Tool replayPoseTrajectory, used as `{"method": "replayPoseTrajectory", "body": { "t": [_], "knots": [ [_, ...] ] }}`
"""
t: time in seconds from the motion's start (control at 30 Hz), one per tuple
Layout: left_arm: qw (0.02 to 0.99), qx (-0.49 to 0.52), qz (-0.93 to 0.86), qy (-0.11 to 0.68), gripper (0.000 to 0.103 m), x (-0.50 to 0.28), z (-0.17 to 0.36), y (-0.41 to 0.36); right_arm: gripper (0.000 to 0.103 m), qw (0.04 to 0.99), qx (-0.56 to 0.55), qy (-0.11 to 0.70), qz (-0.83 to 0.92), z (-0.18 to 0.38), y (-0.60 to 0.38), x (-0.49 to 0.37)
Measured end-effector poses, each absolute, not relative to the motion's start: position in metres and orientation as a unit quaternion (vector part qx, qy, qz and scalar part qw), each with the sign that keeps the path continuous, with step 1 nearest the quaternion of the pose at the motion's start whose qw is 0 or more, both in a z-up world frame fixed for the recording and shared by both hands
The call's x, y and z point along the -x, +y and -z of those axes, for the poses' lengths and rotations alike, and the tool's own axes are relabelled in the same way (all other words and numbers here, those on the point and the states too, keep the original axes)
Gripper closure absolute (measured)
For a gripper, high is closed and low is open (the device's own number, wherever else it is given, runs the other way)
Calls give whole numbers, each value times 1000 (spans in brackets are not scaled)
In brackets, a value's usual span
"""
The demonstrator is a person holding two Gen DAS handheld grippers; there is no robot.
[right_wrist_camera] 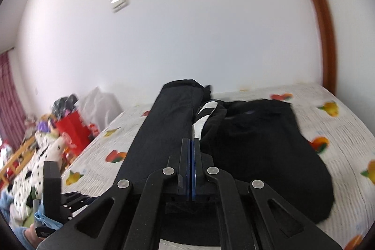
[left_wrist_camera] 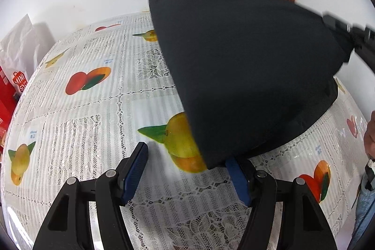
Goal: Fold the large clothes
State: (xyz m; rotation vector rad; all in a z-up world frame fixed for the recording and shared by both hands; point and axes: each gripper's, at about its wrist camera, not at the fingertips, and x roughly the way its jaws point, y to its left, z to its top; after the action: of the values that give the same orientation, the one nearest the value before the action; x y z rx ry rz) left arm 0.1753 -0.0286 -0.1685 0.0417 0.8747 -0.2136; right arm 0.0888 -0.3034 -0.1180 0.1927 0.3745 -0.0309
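- We are holding the left gripper low over the table, its blue-padded jaws spread wide; the right pad is tucked just under the hem of the large black fabric garment, but nothing is pinched between them.
- In the left wrist view the garment is hanging as a taut sheet from about 2 o'clock, where the right gripper is lifting one edge, down to its lowest corner at 6 o'clock, just beside the left jaws. We judge the cloth is raised this way so a fold can be carried over.
- The right gripper is showing its blue pads pressed together in its own camera; black cloth is lying directly beneath and ahead of the fingers, so we are reading it as clamped on the garment, though the pinch point itself is hidden.
- From the right wrist view, the garment is stretching toward 12 o'clock, with a white-striped part showing, and a darker heap at 2 o'clock.
- The lace-patterned white tablecloth with printed fruit is serving as the folding surface.
- A red paper shopping bag is sitting at 9 o'clock, well apart from the work.
- Judgement: the fold is under way, not yet laid flat.
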Motion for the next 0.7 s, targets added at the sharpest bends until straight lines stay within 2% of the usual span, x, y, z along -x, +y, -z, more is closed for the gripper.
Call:
{"method": "replayPoseTrajectory", "body": {
  "t": [0.23, 0.33, 0.37, 0.43, 0.47, 0.5, 0.53, 0.7],
  "knots": [
    [899, -17, 113, 422, 37, -178, 166, -24, 102, 953, -120, 269, 77, 157, -338, -96],
    [898, 0, 133, 420, 39, -176, 163, -24, 99, 947, -118, 284, 88, 160, -339, -96],
    [898, 3, 142, 417, 39, -176, 161, -26, 94, 946, -125, 288, 80, 159, -342, -96],
    [898, -2, 148, 414, 39, -178, 159, -30, 71, 945, -140, 289, 63, 156, -347, -96],
    [897, -6, 148, 416, 39, -181, 159, -33, 48, 944, -147, 288, 58, 154, -348, -98],
    [895, -7, 151, 419, 40, -184, 160, -37, 41, 945, -150, 287, 50, 154, -350, -97],
    [894, -7, 155, 421, 40, -186, 160, -42, 38, 945, -150, 288, 41, 154, -351, -98],
    [891, -12, 163, 424, 40, -190, 165, -64, 38, 938, -135, 316, 49, 164, -348, -119]
  ]
}}
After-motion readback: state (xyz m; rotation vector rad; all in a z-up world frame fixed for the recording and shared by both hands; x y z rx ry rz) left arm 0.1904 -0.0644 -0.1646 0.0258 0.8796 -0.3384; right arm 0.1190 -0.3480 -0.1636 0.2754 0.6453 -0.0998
